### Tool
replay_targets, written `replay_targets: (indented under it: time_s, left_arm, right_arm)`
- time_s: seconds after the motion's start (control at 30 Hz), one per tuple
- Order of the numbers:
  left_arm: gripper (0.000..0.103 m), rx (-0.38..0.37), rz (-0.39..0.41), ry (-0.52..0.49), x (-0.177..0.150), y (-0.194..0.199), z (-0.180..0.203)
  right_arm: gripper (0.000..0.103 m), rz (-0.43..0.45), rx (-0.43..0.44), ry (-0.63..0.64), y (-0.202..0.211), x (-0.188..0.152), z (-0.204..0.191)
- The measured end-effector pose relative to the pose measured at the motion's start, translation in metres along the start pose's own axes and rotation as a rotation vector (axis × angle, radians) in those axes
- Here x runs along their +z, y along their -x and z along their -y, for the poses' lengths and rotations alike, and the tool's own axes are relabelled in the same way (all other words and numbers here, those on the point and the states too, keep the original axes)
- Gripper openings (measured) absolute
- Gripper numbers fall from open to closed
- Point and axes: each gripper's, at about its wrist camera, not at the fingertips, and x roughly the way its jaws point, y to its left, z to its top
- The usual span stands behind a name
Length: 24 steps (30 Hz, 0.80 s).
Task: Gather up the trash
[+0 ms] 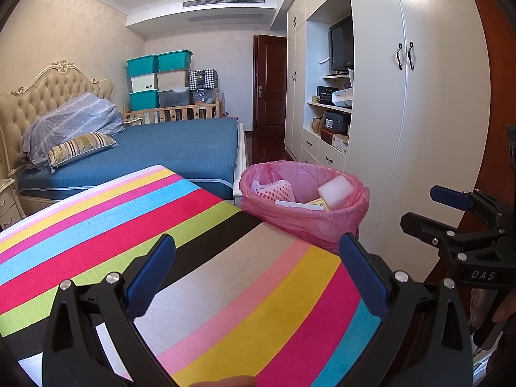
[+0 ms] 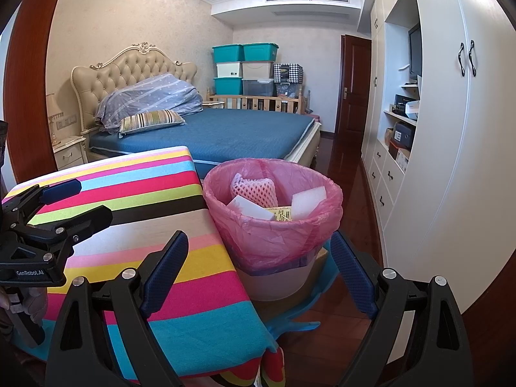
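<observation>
A white bin with a pink liner (image 1: 309,216) (image 2: 274,225) stands beside the striped table (image 1: 161,225) (image 2: 145,213). In it lie a pink foam net (image 2: 256,188), white foam blocks (image 2: 308,204) (image 1: 335,192) and a yellow packet (image 2: 283,215). My left gripper (image 1: 258,274) is open and empty above the table, short of the bin. My right gripper (image 2: 261,274) is open and empty, its fingers on either side of the bin's near wall, not touching. Each gripper also shows in the other's view: the right one (image 1: 451,213) and the left one (image 2: 58,206).
A bed with a blue cover (image 2: 232,135) lies behind the table. A white wardrobe with shelves (image 2: 451,129) runs along the right. Storage boxes (image 2: 245,67) are stacked at the far wall. A blue item (image 2: 290,319) lies on the wooden floor under the bin.
</observation>
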Motion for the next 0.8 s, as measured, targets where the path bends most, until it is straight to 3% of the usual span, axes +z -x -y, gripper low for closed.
replay_targets:
  time_s: [0.8]
  left_arm:
    - [0.098, 0.004, -0.004, -0.009, 0.0003, -0.0011, 0.0047]
  right_arm:
    - [0.084, -0.003, 0.0, -0.004, -0.0004, -0.0009, 0.001]
